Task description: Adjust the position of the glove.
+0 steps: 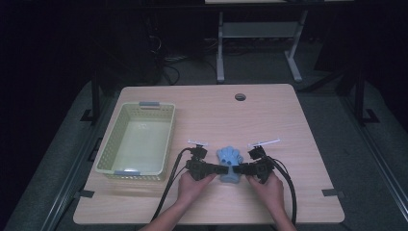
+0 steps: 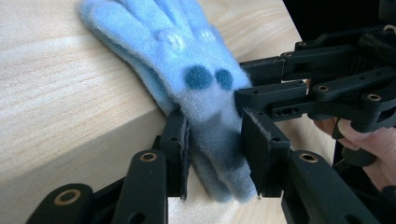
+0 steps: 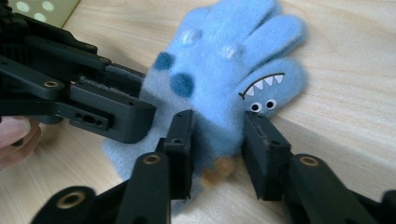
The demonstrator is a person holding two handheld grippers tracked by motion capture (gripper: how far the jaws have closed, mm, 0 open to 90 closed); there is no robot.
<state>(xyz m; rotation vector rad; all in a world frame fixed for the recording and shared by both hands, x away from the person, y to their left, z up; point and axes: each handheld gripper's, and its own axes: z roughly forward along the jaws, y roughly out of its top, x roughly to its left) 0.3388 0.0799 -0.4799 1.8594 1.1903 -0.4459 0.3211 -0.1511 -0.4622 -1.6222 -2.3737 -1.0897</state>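
Both hands low at the near table edge (image 1: 207, 214), left gripper (image 1: 215, 168) and right gripper (image 1: 242, 168) each pinching the cuff of a soft, floppy, light blue glove (image 1: 229, 162) from opposite sides, best grabbed right there, yellow basket (image 1: 161, 139) farther off beside it.

High view dim; surroundings near black, table (image 1: 269, 125) evenly lit, soft shadows. Gripper views brighter. Glove (image 2: 187, 79) fuzzy but fairly sharp; near jaws soft. Dark shadow band across wood under glove.
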